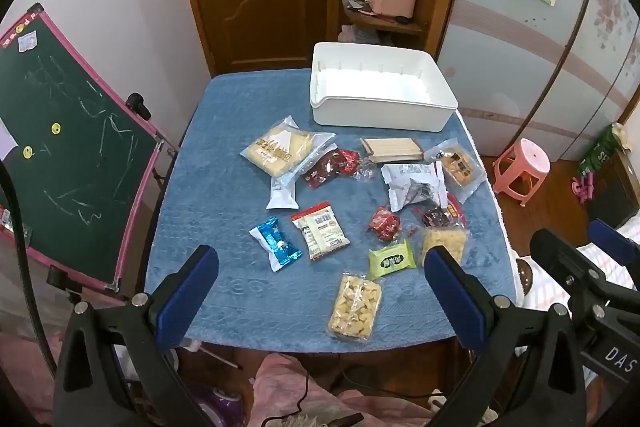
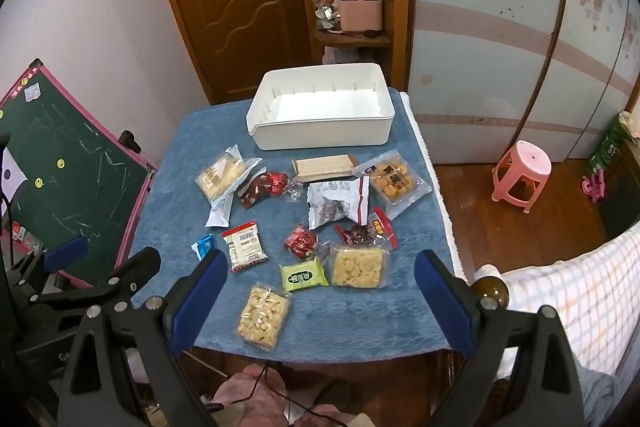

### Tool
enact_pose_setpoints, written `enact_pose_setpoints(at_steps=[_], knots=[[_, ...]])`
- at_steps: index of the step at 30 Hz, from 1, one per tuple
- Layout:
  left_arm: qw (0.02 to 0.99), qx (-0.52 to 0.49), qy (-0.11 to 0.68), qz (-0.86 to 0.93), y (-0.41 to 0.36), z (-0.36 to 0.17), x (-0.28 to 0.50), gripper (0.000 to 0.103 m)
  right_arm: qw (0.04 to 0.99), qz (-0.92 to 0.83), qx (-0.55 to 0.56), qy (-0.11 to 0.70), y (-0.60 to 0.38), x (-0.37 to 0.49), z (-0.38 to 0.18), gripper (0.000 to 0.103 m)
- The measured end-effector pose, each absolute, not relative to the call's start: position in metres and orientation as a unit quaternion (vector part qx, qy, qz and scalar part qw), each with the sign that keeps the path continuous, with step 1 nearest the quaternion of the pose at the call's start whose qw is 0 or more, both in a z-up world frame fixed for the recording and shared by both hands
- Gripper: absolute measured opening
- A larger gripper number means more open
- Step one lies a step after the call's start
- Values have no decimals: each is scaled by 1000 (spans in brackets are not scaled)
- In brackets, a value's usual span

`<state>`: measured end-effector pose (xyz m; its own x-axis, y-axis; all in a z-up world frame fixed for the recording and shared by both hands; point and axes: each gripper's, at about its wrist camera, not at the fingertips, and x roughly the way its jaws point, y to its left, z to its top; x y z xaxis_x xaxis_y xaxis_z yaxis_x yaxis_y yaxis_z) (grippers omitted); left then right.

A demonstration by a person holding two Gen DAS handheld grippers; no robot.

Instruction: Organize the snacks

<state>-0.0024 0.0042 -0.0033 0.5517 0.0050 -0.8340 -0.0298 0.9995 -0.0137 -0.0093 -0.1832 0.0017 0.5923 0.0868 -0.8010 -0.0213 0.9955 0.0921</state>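
Several snack packets lie scattered on a blue-covered table (image 1: 224, 187). Among them are a clear pack of yellow puffs (image 1: 355, 307) at the near edge, a green packet (image 1: 390, 259), a blue foil packet (image 1: 276, 242) and a bread pack (image 1: 278, 151). A white bin (image 1: 380, 87) stands empty at the far side. My left gripper (image 1: 320, 267) hangs open above the near edge, holding nothing. My right gripper (image 2: 320, 281) is open too, over the puffs pack (image 2: 264, 315) and green packet (image 2: 303, 277). The white bin (image 2: 320, 107) shows beyond.
A green chalkboard (image 1: 72, 155) in a pink frame leans at the table's left. A pink stool (image 2: 520, 169) stands on the wood floor to the right, near a checked bed cover (image 2: 568, 291). A wooden door and shelf rise behind the table.
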Motion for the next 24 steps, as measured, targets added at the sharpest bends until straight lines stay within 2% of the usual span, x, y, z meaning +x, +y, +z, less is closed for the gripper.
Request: enact_pose_setpoints(at_steps=[24], knots=[[878,-13,479,18,15,-9,-3,102,885,35,41,462,-171,-6,-9,96]])
